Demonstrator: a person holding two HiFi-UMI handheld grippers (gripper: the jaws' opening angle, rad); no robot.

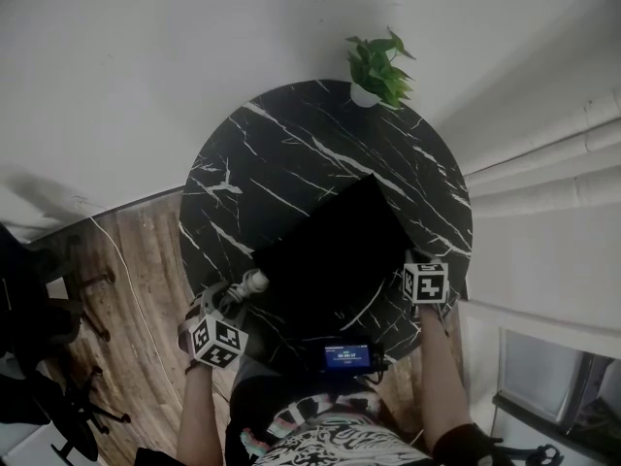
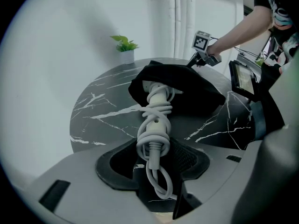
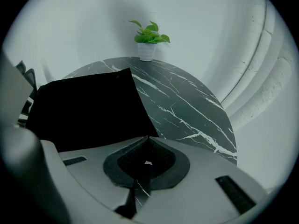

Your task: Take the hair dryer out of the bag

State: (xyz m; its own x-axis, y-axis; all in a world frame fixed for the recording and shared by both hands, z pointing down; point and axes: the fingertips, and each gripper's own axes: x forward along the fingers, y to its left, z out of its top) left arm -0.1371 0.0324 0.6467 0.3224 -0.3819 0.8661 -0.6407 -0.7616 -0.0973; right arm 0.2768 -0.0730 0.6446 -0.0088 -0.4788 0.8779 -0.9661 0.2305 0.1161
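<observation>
A white hair dryer [image 2: 157,98] lies half out of a black bag [image 2: 191,85]. Only its handle end shows, and its white cord [image 2: 161,185] is wound tightly around it; the rest is still inside the bag's open mouth. In the left gripper view, the left gripper [image 2: 156,164] pinches the base of the handle. Its jaws are held part-way apart by the handle and the wrapped cord, and a loop of cord hangs below them. From the head view, the hair dryer [image 1: 251,282] pokes out at the bag's near left corner, just ahead of the left gripper [image 1: 238,297].

The black bag [image 1: 335,250] lies flat on the near half of a round black marble table [image 1: 291,144] with white veins. The right gripper [image 1: 415,260] sits at the bag's right edge. In the right gripper view, the right gripper [image 3: 148,139] has its jaws pressed together where the edge of the bag [image 3: 88,108] meets their tips, apparently nipping the fabric.

A small potted plant [image 1: 378,66] in a white pot stands at the table's far rim, well apart from the bag. A device with a lit blue screen [image 1: 347,355] hangs at the person's chest. A wooden floor [image 1: 126,260] shows to the left of the table.
</observation>
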